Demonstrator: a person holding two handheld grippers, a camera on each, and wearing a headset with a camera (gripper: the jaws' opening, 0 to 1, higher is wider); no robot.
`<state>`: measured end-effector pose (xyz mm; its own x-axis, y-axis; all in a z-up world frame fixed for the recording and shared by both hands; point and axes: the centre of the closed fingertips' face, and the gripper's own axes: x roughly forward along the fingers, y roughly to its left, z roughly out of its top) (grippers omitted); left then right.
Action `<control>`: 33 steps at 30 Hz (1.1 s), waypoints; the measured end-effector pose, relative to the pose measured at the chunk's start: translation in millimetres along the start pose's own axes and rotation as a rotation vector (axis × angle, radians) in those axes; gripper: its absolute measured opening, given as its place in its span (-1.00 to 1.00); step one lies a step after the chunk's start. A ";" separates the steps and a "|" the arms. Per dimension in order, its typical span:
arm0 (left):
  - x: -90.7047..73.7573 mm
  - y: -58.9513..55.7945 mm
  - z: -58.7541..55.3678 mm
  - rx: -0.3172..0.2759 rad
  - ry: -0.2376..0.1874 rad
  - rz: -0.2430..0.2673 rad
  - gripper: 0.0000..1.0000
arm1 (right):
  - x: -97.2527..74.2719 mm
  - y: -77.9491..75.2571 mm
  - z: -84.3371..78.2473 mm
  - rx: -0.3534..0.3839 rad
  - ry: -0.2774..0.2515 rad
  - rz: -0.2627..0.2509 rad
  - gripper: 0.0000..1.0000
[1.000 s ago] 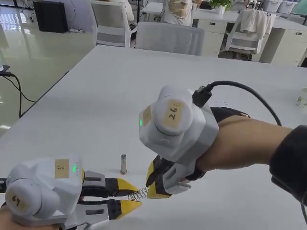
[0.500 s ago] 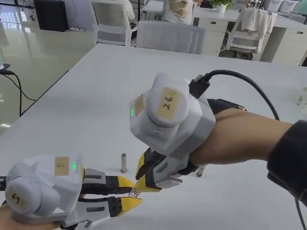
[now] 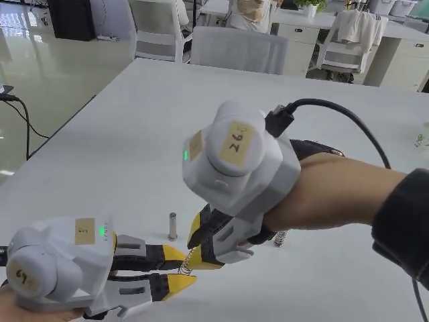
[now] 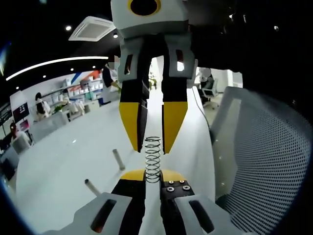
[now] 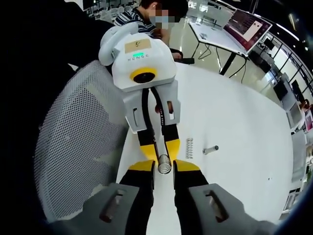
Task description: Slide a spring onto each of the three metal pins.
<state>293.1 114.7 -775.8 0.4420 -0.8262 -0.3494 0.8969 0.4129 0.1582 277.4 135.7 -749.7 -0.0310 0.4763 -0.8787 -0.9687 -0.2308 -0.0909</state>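
The left tool (image 3: 182,268) sits by the near edge of the white tabletop (image 3: 134,134), its yellow-tipped jaws closed on one end of a spring (image 4: 153,159). The right tool (image 3: 199,249) meets it tip to tip from the opposite side and pinches the spring's other end, so the spring bridges the two. In the right gripper view it shows end-on, as a ring between that tool's yellow tips. A tan sticker (image 3: 238,144) on the right tool's round cap bears a handwritten "26"; a second sticker (image 3: 23,278) on the left tool's cap reads "69". A flat sticker (image 3: 85,230) on top of the left tool carries a faint mark I cannot read, and the small grey print on that tool's white shell in the right gripper view is too fine to make out. A black cable (image 3: 335,111) plugs into the right tool. A pin (image 3: 173,227) stands upright just beyond the tool tips; the left gripper view shows a second pin (image 4: 92,187) near it. A second spring (image 5: 190,147) lies on the tabletop beside the pin.
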 end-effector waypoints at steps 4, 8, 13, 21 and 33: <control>0.1 0.2 0.0 -0.001 -0.002 0.002 -0.97 | 2.3 0.0 -3.6 -0.004 0.009 -0.001 -0.79; 0.2 0.3 1.8 -0.001 -0.009 0.001 -0.97 | 5.4 -0.4 -5.6 0.007 0.007 0.004 -0.80; 0.3 0.5 4.7 -0.006 -0.022 0.003 -0.97 | 6.6 -1.8 -6.4 0.010 0.007 0.002 -0.83; -1.4 2.1 15.0 -0.026 -0.072 0.004 -0.97 | 7.3 -2.3 -5.9 0.020 -0.001 0.006 -0.83; 1.0 1.8 13.3 -0.031 -0.075 0.000 -0.96 | 8.7 -3.4 -7.9 0.037 0.003 0.008 -0.83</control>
<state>295.4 109.4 -763.6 0.4429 -0.8520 -0.2791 0.8965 0.4238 0.1291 282.3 133.9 -760.7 -0.0378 0.4717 -0.8809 -0.9769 -0.2029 -0.0668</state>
